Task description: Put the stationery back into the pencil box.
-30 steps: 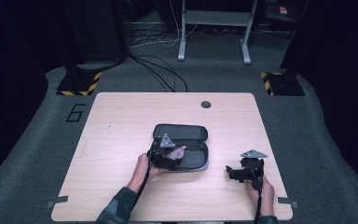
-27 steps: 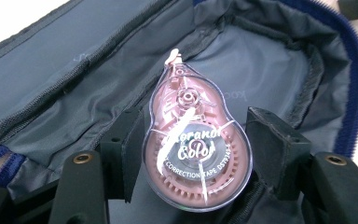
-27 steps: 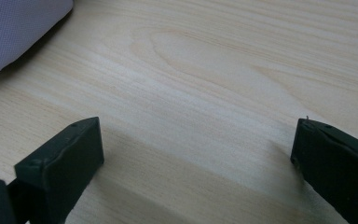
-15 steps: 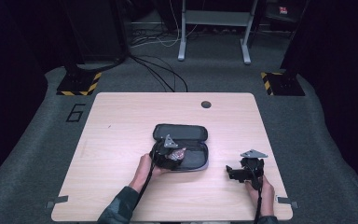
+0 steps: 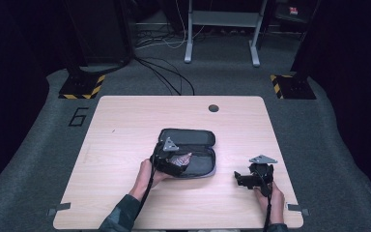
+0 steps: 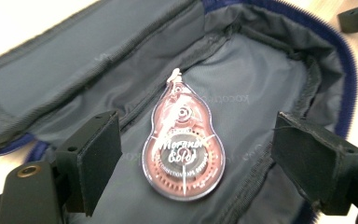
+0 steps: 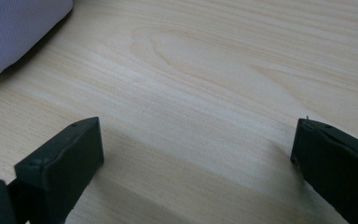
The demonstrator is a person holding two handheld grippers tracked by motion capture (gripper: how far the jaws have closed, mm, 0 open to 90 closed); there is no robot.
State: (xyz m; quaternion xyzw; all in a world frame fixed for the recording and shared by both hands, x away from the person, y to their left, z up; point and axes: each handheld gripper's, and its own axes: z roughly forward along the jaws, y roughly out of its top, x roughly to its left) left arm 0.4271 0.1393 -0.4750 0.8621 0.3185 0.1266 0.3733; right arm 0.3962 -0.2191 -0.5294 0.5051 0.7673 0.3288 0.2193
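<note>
A dark zip case lies open in the middle of the wooden table. A reddish see-through correction tape roller rests flat on the grey lining inside it, and appears as a small reddish shape in the high view. My left gripper hovers over the case. Its jaws have just been opening, and in the left gripper view the left gripper straddles the roller with both pads clear of it. My right gripper rests at the front right of the table. In the right gripper view the right gripper stands open over bare wood.
A round cable hole sits near the table's far edge. A corner of the case shows at the upper left of the right gripper view. Beyond the table are floor cables and stand feet with yellow-black tape.
The left gripper's jaws have parted over the case and the roller lies loose on the lining. The right gripper has not moved.
</note>
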